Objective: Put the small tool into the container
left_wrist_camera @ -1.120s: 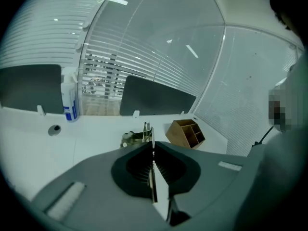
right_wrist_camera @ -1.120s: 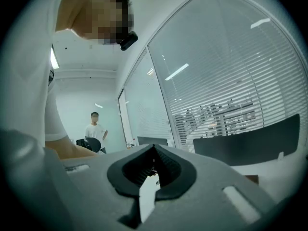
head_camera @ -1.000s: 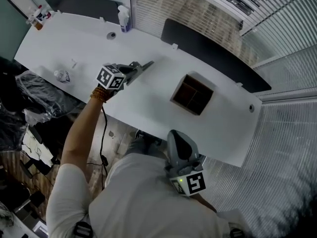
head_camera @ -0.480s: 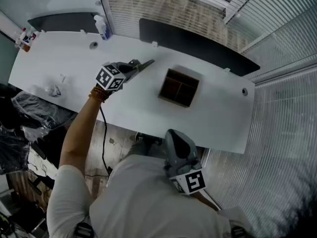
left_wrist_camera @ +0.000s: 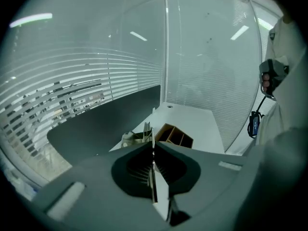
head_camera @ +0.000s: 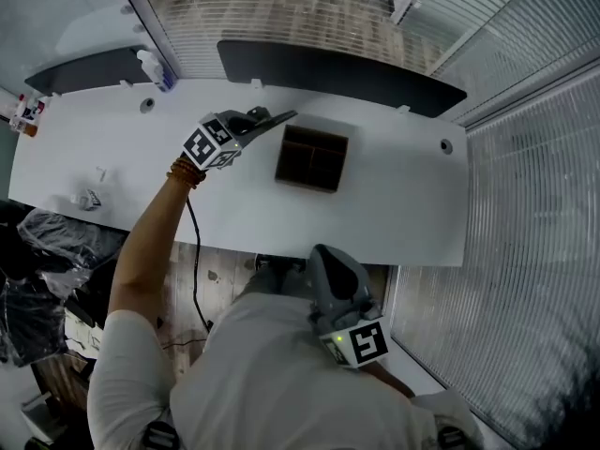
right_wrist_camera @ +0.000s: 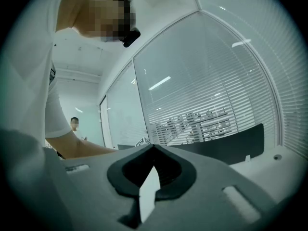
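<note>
Right now my left claw (head_camera: 282, 119) is closed tight, and in the left gripper view a small tool (left_wrist_camera: 134, 137), pale and thin, sits pinched at its very tips. I cannot make out what kind of tool it is. In the head view the claw hangs over the white tabletop (head_camera: 398, 204), with its tips just beside the far-left corner of the container (head_camera: 312, 158). They have not reached its opening. The container is a brown open box split by dividers into compartments, and it sits near the middle of the tabletop. From the left gripper view it lies just past the tips and a little to the right, and its compartments look dark. My right claw (right_wrist_camera: 153, 147) is held back near the person's torso, off the near edge of the tabletop. Its jaws are pressed together with nothing between them. A spray bottle (head_camera: 155, 67) stands at the far left of the tabletop, well apart from the container, and a dark panel (head_camera: 356, 73) runs along the far edge.
</note>
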### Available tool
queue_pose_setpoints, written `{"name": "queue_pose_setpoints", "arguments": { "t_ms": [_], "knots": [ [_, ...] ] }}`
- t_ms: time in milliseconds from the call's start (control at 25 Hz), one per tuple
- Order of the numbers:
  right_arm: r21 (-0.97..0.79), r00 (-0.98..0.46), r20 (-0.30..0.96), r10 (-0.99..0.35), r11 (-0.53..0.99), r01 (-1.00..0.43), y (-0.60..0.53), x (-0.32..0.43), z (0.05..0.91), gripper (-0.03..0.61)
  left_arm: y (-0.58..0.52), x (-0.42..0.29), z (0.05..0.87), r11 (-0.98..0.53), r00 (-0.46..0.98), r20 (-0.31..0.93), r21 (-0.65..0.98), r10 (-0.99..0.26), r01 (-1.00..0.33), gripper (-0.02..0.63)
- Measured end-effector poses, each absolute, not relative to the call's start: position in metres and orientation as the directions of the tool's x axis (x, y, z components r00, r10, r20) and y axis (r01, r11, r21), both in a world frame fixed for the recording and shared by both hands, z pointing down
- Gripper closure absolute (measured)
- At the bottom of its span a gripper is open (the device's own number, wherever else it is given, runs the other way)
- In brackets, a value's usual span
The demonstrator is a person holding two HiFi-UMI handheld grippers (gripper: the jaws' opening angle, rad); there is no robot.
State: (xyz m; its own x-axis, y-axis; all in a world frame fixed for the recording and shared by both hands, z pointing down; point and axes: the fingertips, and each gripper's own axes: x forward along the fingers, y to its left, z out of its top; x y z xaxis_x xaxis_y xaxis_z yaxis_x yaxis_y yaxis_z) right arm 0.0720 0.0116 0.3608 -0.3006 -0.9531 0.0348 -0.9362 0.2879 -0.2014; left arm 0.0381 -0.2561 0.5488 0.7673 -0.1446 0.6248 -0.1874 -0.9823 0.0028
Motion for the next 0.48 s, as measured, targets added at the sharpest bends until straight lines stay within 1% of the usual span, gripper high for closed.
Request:
{"name": "queue_pose_setpoints", "arguments": {
  "t_ms": [480],
  "knots": [
    [-0.239, -0.212, 0.012, -0.977, 0.203, -0.95, 0.02, 0.105, 0.357, 0.578, -0.243, 0.107, 0.552, -0.998, 0.742, 0.668, -0.066, -0.051, -0.01, 0.606]
  ]
}}
